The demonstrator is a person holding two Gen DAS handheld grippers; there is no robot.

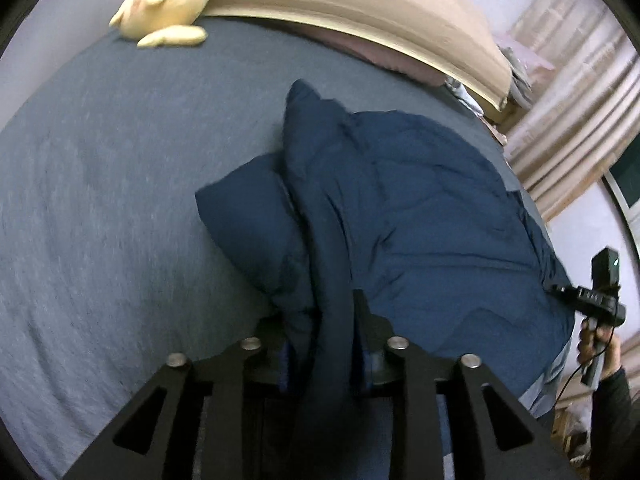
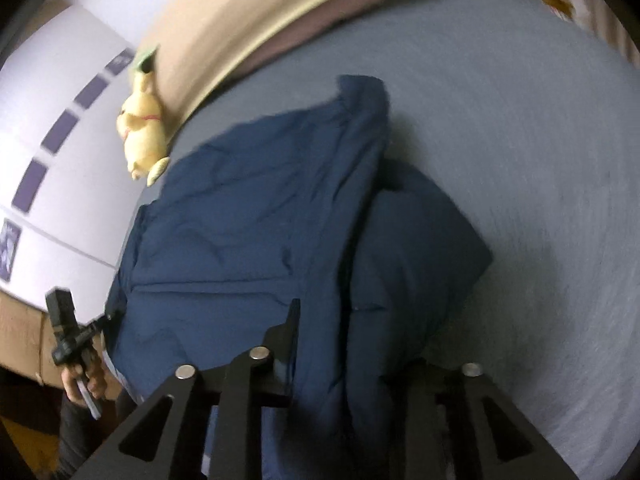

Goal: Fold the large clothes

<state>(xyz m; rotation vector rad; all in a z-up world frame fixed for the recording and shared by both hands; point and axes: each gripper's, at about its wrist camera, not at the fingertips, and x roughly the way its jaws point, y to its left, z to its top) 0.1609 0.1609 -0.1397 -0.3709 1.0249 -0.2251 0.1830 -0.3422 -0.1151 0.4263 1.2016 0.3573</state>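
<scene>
A navy padded jacket (image 1: 420, 208) lies bunched on the grey bed sheet (image 1: 100, 200), with one sleeve folded out to the side. In the left wrist view a thick fold of the jacket runs between the fingers of my left gripper (image 1: 316, 308), whose jaws stand apart and slack around it. In the right wrist view the jacket (image 2: 248, 232) drapes over my right gripper (image 2: 352, 320). Its right finger is hidden under cloth and its jaws are parted around the fold. Each view shows the other gripper at the jacket's far edge, held in a hand.
A yellow plush toy (image 1: 168, 0) lies at the head of the bed against a tan headboard (image 1: 360, 0). Beige curtains (image 1: 580, 100) hang past the bed's right side. A white wall with purple tiles (image 2: 60, 132) borders the other side.
</scene>
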